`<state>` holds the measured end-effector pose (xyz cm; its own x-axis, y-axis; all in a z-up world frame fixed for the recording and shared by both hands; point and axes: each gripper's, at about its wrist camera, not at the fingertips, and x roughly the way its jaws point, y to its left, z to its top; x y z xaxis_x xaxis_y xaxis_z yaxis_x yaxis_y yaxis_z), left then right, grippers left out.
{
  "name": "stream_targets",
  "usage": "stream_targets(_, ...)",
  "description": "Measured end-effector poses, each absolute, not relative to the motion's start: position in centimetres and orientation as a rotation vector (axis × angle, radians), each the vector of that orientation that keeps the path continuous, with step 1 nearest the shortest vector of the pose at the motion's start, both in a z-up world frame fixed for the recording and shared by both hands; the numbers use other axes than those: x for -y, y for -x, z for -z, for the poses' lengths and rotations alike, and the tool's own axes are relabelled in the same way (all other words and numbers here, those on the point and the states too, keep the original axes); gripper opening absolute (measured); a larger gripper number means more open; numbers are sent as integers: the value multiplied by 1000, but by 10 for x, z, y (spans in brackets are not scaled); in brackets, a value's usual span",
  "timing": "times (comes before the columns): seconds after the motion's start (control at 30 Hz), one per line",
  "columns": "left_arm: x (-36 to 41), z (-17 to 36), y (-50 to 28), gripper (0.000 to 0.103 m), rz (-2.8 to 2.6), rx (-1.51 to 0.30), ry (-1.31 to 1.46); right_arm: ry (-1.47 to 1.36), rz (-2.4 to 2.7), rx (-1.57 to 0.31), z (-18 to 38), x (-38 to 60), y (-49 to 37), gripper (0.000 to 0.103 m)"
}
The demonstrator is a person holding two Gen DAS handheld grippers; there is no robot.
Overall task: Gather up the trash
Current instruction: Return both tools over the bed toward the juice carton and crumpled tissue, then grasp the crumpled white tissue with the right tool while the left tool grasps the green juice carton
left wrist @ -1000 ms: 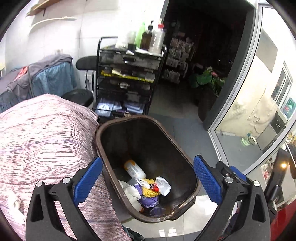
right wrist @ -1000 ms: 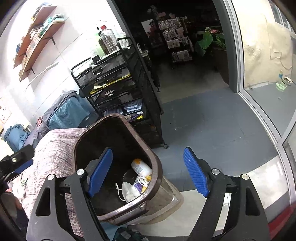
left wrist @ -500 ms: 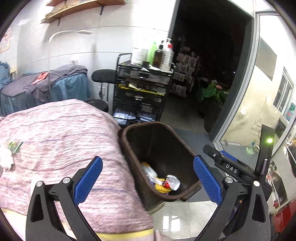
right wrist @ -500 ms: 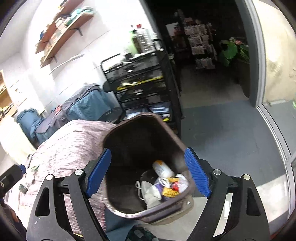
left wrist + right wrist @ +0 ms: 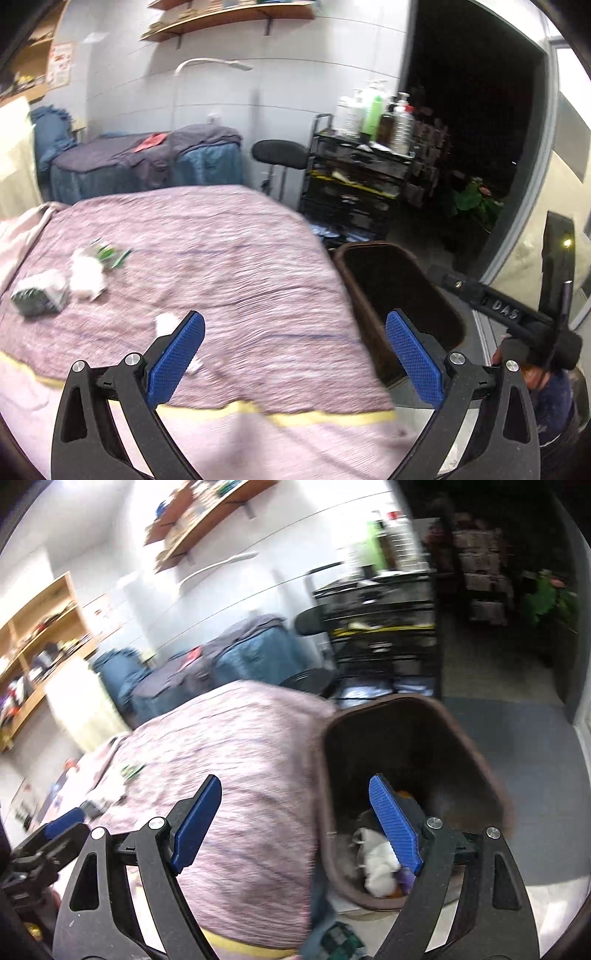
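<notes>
A brown trash bin (image 5: 402,295) stands on the floor at the right edge of a bed with a purple striped cover (image 5: 207,266). In the right wrist view the bin (image 5: 413,746) holds white and purple scraps (image 5: 376,864). On the bed lie a white crumpled tissue (image 5: 86,273), a green wrapper (image 5: 110,253), a grey-green packet (image 5: 38,295) and a small white scrap (image 5: 164,325). My left gripper (image 5: 293,350) is open and empty above the bed's near edge. My right gripper (image 5: 295,823) is open and empty, over the bed edge and bin.
A black wire trolley (image 5: 354,192) with bottles on top stands behind the bin. A black stool (image 5: 280,157) and a second bed with blue cover (image 5: 147,166) lie further back. A dark doorway and plant (image 5: 472,203) are at the right.
Both grippers have swung left, away from over the bin toward the bed. The trash on the bed has come into view; the bin has shifted to the right of both views.
</notes>
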<state>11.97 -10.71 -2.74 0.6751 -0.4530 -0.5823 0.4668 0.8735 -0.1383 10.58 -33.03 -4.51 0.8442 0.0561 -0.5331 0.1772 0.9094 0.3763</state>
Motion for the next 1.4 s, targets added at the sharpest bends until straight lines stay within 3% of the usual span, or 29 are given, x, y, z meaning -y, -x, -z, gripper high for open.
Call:
stream_targets(0.4, -22, 55, -142, 97, 266, -720, 37, -305, -239, -667, 31, 220, -169, 82)
stream_targets(0.77, -129, 71, -201, 97, 165, -777, -121, -259, -495, -801, 42, 117, -228, 82)
stream_targets(1.07, -147, 68, -261, 97, 257, -808, -415, -211, -624, -889, 49, 41, -280, 81)
stream_targets(1.4, -125, 101, -305, 97, 431, -930, -714, -170, -626, -985, 72, -7, -344, 66)
